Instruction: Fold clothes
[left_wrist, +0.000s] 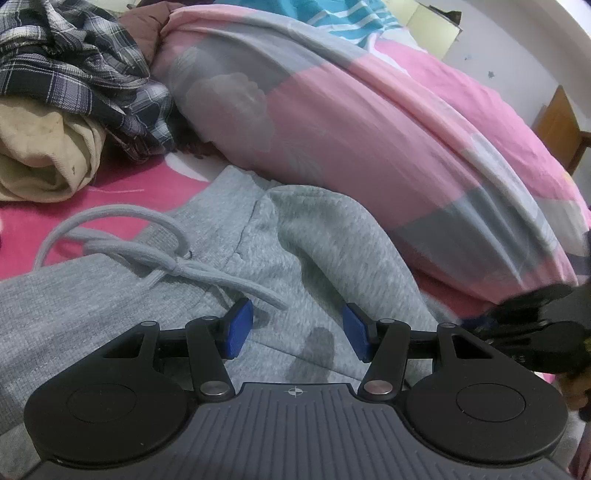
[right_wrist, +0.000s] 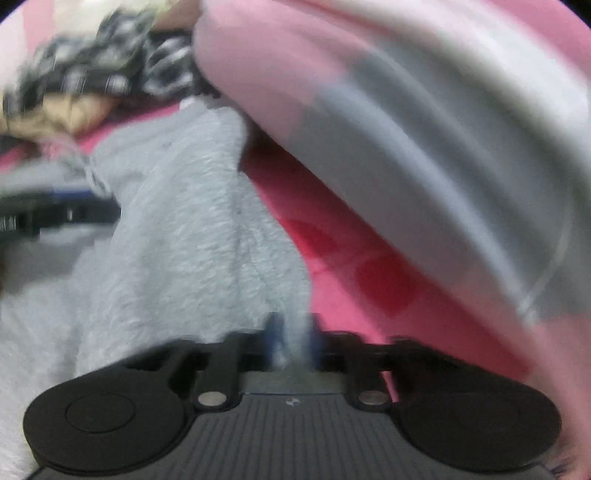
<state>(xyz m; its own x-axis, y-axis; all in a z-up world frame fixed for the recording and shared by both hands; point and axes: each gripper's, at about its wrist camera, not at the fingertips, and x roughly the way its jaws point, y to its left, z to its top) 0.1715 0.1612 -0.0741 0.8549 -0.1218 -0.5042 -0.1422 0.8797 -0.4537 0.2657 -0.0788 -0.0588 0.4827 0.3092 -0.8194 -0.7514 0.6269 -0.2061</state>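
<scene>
Grey hoodie (left_wrist: 325, 236) lay flat beneath left gripper (left_wrist: 297, 328), jaws apart, ungripped; right gripper (right_wrist: 293, 343) nearer its edge, clenched on fabric.

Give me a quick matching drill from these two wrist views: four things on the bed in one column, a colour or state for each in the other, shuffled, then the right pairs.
Things:
1. grey hoodie
2. plaid shirt
3. quilt
4. cream garment

Descriptions:
A. crumpled, dark check, at the far left
B. pink and grey, bulked up along the right
C. pinched at its edge by the right gripper
D. bunched up, pale, just below the check fabric

Pairs: 1-C, 2-A, 3-B, 4-D
</scene>
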